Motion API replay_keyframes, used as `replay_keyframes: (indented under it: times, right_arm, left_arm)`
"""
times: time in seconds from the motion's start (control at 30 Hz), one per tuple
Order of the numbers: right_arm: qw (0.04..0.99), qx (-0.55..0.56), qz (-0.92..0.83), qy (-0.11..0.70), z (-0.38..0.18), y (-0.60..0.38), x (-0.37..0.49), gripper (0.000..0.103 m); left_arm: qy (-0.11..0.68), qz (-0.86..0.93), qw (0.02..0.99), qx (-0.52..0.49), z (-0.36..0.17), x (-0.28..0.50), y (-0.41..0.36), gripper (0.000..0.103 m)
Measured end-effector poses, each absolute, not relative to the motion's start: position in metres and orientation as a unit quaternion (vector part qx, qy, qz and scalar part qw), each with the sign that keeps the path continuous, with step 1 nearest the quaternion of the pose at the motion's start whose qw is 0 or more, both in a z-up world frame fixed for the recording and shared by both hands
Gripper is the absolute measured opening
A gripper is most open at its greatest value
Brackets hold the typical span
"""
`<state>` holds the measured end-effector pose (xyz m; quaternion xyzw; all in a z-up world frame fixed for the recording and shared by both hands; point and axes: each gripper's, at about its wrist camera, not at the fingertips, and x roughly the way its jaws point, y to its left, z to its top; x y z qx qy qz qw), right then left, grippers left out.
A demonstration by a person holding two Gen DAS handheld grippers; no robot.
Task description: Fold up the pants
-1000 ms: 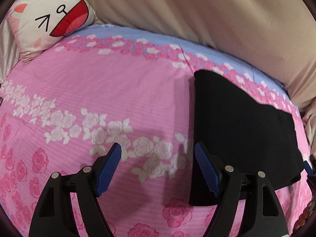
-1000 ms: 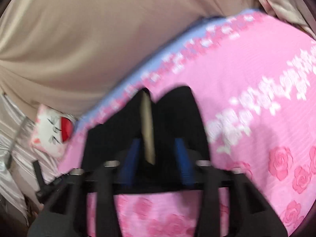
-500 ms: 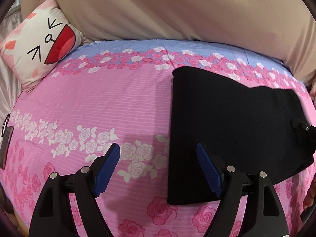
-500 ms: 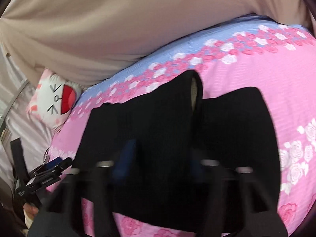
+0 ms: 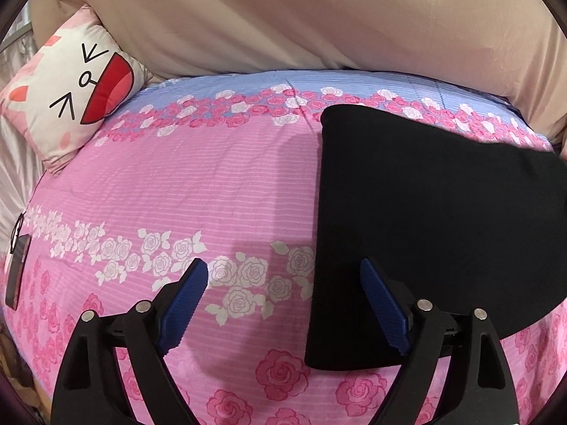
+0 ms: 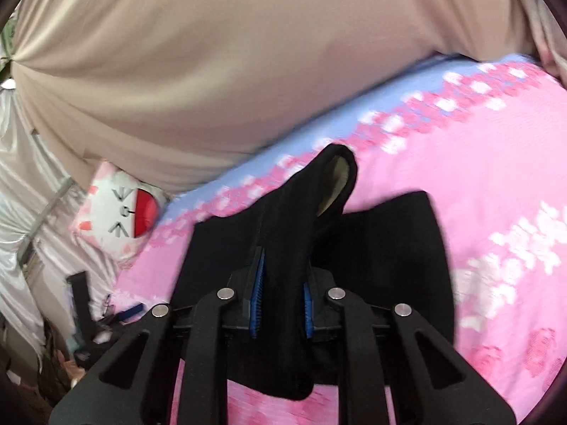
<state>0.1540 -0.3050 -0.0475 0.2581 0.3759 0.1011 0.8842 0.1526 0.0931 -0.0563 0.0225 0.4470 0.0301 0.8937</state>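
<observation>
**Folding black pants – soft and floppy, grab the edge**

Lying on the pink floral bedspread, pants already partly folded. Right gripper clenched on a lifted bunch of fabric – limp, light, probably saggy. Left gripper spread wide, empty, straddling the near left edge. Best pinched at a corner.

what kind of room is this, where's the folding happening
Most likely a bedroom: the black pants lie on a bed with a pink rose-print bedspread, a cartoon-face cushion at its corner, beige fabric behind.
</observation>
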Motion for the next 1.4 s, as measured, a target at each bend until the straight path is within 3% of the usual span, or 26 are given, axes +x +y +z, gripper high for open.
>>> replay_keyframes:
  times: [0.07, 0.17, 0.27, 0.47, 0.6, 0.7, 0.73, 0.8, 0.93, 1.0, 1.07, 1.17, 1.33, 1.4]
  right_arm:
    - [0.862, 0.292, 0.120, 0.396, -0.078, -0.311, 0.159, 0.018]
    - [0.866, 0.307, 0.116, 0.377, -0.065, -0.319, 0.151, 0.023]
    - [0.895, 0.285, 0.070, 0.334, -0.030, -0.329, 0.133, 0.023]
    - [0.911, 0.227, 0.169, 0.301, 0.041, -0.273, 0.156, 0.024]
    - [0.886, 0.185, 0.235, 0.355, 0.018, -0.187, 0.216, 0.025]
    - [0.845, 0.166, 0.222, 0.458, -0.065, -0.139, 0.276, 0.027]
    - [0.852, 0.184, 0.213, 0.442, -0.072, -0.138, 0.281, 0.014]
    - [0.842, 0.171, 0.204, 0.468, -0.053, -0.125, 0.285, 0.018]
    - [0.867, 0.144, 0.236, 0.415, -0.011, -0.090, 0.293, 0.022]
    - [0.862, 0.126, 0.236, 0.431, -0.034, -0.075, 0.312, 0.025]
    - [0.837, 0.111, 0.225, 0.486, -0.092, -0.053, 0.347, 0.027]
    - [0.831, 0.163, 0.221, 0.484, -0.077, -0.057, 0.354, 0.031]
    - [0.856, 0.199, 0.236, 0.414, -0.055, -0.092, 0.309, 0.031]
    - [0.876, 0.206, 0.183, 0.397, -0.054, -0.134, 0.286, 0.035]
  left_arm:
    - [0.449, 0.029, 0.893, 0.023, -0.061, 0.156, 0.091, 0.086]
    - [0.450, 0.034, 0.892, 0.026, -0.069, 0.160, 0.087, 0.087]
    - [0.452, 0.041, 0.891, 0.026, -0.073, 0.160, 0.093, 0.093]
    - [0.428, 0.065, 0.901, -0.029, -0.060, 0.153, 0.118, 0.093]
    - [0.429, 0.089, 0.897, -0.053, -0.060, 0.158, 0.143, 0.093]
    - [0.433, 0.101, 0.893, -0.067, -0.063, 0.156, 0.167, 0.093]
    - [0.436, 0.102, 0.892, -0.068, -0.064, 0.155, 0.174, 0.093]
    - [0.439, 0.105, 0.890, -0.072, -0.067, 0.150, 0.191, 0.093]
    - [0.431, 0.111, 0.891, -0.092, -0.079, 0.142, 0.220, 0.093]
    - [0.432, 0.100, 0.887, -0.127, -0.087, 0.143, 0.228, 0.093]
    - [0.430, 0.088, 0.887, -0.143, -0.090, 0.143, 0.230, 0.093]
    - [0.409, 0.069, 0.897, -0.153, -0.087, 0.139, 0.230, 0.093]
    - [0.405, 0.059, 0.895, -0.177, -0.089, 0.140, 0.236, 0.093]
    - [0.402, 0.058, 0.896, -0.181, -0.088, 0.139, 0.237, 0.093]
